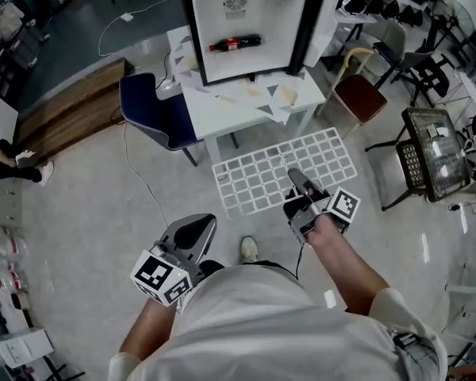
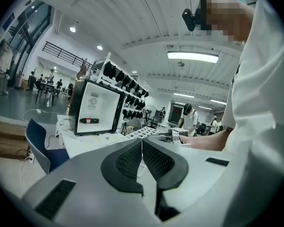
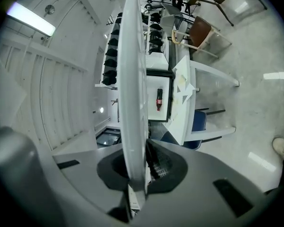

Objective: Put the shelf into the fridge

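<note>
The white wire shelf (image 1: 274,173) hangs roughly level over the floor in front of the table, and my right gripper (image 1: 296,177) is shut on its near edge. In the right gripper view the shelf (image 3: 132,79) appears edge-on, clamped between the pads of the right gripper (image 3: 141,169). The black fridge (image 1: 250,30) stands open on the white table (image 1: 246,105), white inside, with a cola bottle (image 1: 236,44) lying in it. My left gripper (image 1: 200,227) is lower left of the shelf, apart from it. Its pads meet with nothing between them (image 2: 142,148).
A blue chair (image 1: 155,109) stands at the table's left and a brown chair (image 1: 361,94) at its right. A black wire rack (image 1: 428,153) is at the far right and a wooden bench (image 1: 71,105) at the left. Paper scraps lie on the table.
</note>
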The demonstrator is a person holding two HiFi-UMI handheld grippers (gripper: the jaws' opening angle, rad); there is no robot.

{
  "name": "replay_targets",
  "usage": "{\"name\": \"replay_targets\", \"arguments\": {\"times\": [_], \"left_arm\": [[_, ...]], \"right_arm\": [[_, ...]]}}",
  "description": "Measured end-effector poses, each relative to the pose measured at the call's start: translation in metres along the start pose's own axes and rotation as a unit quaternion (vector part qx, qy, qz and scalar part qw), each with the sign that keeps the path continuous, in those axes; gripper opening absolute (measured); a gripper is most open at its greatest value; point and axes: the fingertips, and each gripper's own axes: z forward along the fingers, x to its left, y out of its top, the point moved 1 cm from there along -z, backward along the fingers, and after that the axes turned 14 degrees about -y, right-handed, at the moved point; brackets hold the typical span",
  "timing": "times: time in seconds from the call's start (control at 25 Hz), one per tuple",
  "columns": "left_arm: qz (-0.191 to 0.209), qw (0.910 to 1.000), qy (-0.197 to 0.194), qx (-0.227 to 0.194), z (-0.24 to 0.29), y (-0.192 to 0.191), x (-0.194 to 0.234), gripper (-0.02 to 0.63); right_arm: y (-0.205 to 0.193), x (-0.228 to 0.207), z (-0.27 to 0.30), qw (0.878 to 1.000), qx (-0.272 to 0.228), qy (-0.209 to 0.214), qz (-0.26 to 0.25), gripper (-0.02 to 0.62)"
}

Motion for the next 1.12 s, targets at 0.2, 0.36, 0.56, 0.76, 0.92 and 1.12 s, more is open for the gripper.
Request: {"name": "replay_targets", "arguments": {"times": [0.2, 0.36, 0.56, 0.76, 0.92, 1.12], "left_arm": [[-0.010, 0.9999, 0.003, 0.006, 0.017, 0.003, 0.029, 0.018], [-0.022, 0.9997, 0.006, 0.005, 0.022, 0.009, 0.065, 0.018], [-0.019, 0.9996, -0.019, -0.004, 0.029, 0.028, 0.118, 0.018], [-0.008, 0.9989, -0.046, -0.007, 0.028, 0.056, 0.166, 0.018], [0.006, 0.9973, -0.073, 0.003, 0.025, 0.066, 0.195, 0.018], [-0.009, 0.9965, -0.083, 0.010, 0.034, 0.066, 0.222, 0.018]], "right_arm": [[0.027, 0.012, 0.043, 1.000, 0.000, 0.007, 0.006, 0.032], [0.043, 0.019, 0.077, 1.000, -0.006, 0.004, 0.011, 0.032], [0.056, 0.035, 0.116, 1.000, -0.023, 0.001, 0.019, 0.032], [0.068, 0.056, 0.154, 0.999, -0.051, 0.002, 0.015, 0.032], [0.075, 0.072, 0.176, 0.997, -0.071, 0.011, 0.015, 0.032], [0.087, 0.082, 0.196, 0.996, -0.086, 0.018, 0.031, 0.032]]}}
